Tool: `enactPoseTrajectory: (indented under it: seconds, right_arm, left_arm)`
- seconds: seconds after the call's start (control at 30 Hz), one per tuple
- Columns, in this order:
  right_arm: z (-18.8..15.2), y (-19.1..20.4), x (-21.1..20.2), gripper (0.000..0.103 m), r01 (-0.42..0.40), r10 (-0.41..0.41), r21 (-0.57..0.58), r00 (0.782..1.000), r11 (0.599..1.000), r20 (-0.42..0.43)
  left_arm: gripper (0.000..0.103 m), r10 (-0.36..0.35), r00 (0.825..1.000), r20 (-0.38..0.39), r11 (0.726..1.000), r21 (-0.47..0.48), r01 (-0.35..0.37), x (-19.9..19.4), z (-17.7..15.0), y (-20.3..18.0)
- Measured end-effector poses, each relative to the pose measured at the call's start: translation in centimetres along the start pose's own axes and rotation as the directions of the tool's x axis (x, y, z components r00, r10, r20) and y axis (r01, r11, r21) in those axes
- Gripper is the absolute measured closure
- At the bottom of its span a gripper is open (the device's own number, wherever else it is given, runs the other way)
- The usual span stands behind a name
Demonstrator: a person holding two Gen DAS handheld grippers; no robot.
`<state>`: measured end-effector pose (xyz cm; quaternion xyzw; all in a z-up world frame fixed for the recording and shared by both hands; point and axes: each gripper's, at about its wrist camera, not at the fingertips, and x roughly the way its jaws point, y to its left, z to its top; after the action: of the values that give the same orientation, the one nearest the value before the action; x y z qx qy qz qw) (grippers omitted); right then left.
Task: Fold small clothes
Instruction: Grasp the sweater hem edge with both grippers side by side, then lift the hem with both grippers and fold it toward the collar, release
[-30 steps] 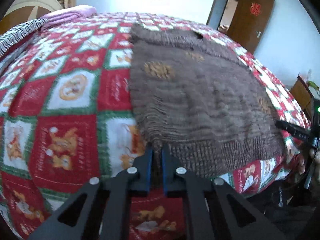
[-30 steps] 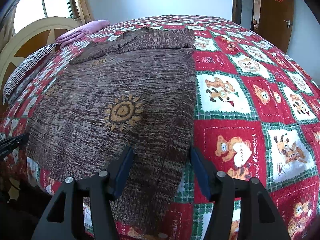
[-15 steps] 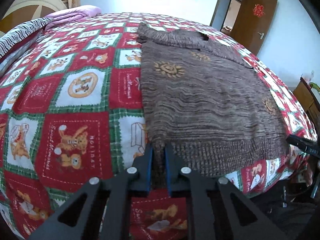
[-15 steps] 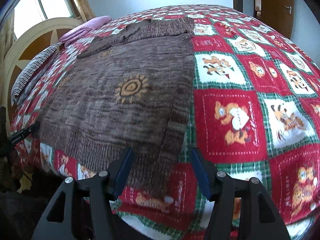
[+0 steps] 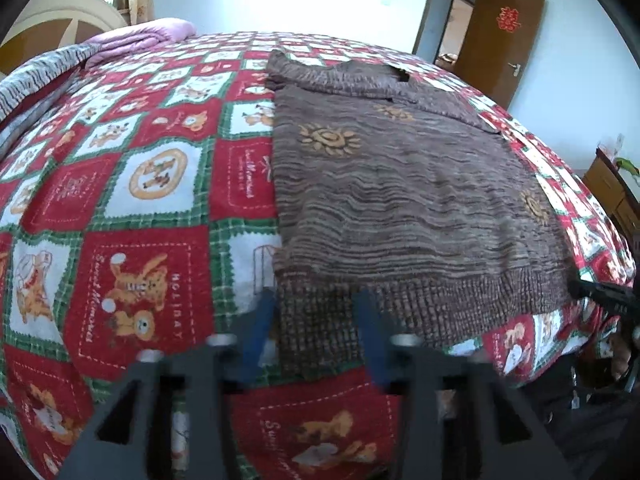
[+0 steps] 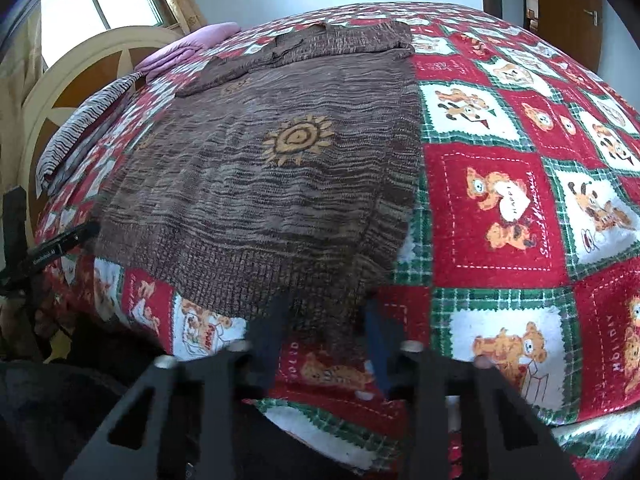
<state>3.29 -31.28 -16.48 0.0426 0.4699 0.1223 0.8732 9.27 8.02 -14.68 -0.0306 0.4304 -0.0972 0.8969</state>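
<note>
And here we are over the bed (image 5: 152, 240). Its red, green and white teddy-bear quilt (image 6: 500, 208) fills both views. At the far left stands a cream and brown headboard (image 6: 80, 76), with a folded pink blanket (image 5: 148, 36) and a grey striped cloth (image 6: 84, 120) before it. A brown wooden door (image 5: 504, 40) stands open at the far right.

The brown knit sweater (image 5: 400, 208) lies flat on the quilt. Its ribbed hem (image 5: 440, 300) runs along the near edge of the bed, and its sleeves are folded across the far end. Orange sun motifs dot the knit, and we get one big sun (image 6: 298, 140) mid-body in the right wrist view.

Now the claws, one at each near corner of that hem. The left claw (image 5: 314, 320) straddles the near left corner. Its jaws have just been easing inward, yet they stand parted and blurred. The ribbing lies between them, and we call this one released.

The right claw (image 6: 324, 328) is at the near right corner, where the sweater's edge droops over the side of the bed. Its jaws have just been closing fast, and they too are smeared. The knit fills the gap from pad to pad, so we call it clenched on the sweater.

Each claw's dark tip also pokes in at the edge of the other's view, just beside the hem.
</note>
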Motion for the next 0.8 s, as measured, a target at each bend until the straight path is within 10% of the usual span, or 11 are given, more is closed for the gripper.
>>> enactPoseTrajectory:
  seconds: [0.8]
  right_arm:
    - [5.7,-0.7,-11.0,0.097,-0.07,0.071,-0.017,0.907,0.997,0.416]
  left_arm:
    - [0.095,-0.093,0.978,0.187,0.996,-0.002,0.095,-4.2,8.1,1.4]
